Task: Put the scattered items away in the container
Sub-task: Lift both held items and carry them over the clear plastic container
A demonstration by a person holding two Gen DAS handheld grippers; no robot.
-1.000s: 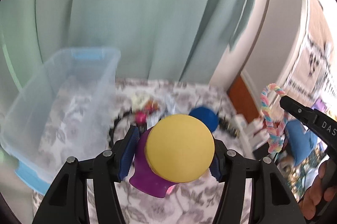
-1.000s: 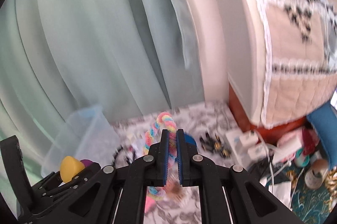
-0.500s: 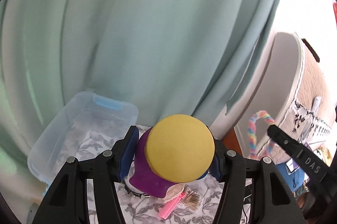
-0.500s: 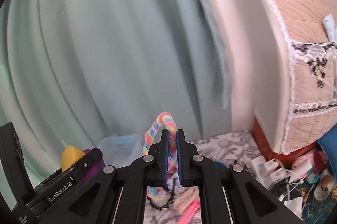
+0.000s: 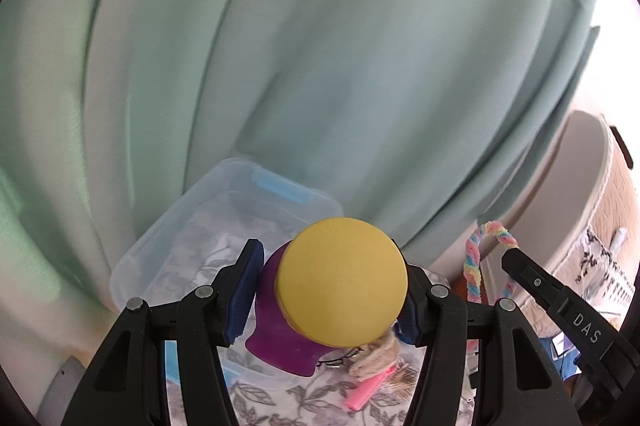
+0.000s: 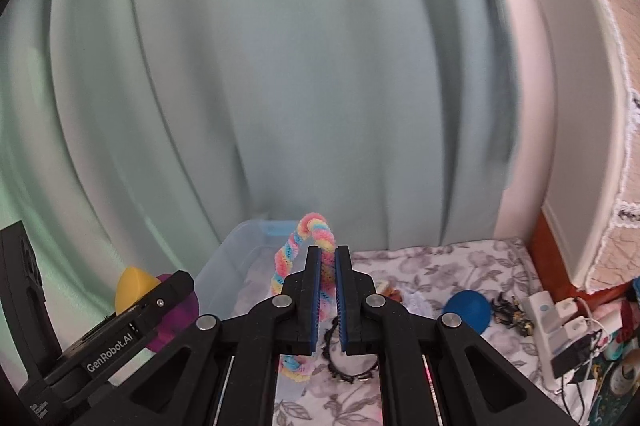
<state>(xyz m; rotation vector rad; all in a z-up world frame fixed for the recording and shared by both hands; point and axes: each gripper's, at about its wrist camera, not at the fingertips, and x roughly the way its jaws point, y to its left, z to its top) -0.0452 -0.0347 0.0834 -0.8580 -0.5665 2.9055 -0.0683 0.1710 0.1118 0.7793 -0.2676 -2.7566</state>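
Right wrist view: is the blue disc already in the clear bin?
No, the blue disc lies on the floral cloth, right of the clear bin.

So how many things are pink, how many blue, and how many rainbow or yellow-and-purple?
Rainbow: 1, the twisted headband
Yellow-and-purple: 1, the toy
Blue: 1, the round disc
Pink: 1, the comb
Total: 4

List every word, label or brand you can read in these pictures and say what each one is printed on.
"DAS": on the side of the right gripper, seen from the left wrist camera.
"GenRobot.AI": on the side of the left gripper, seen from the right wrist camera.
Small white print lower on the left gripper's body: too small to read.
Dark lettering or pattern on the beige cover at the right: too blurred to read.
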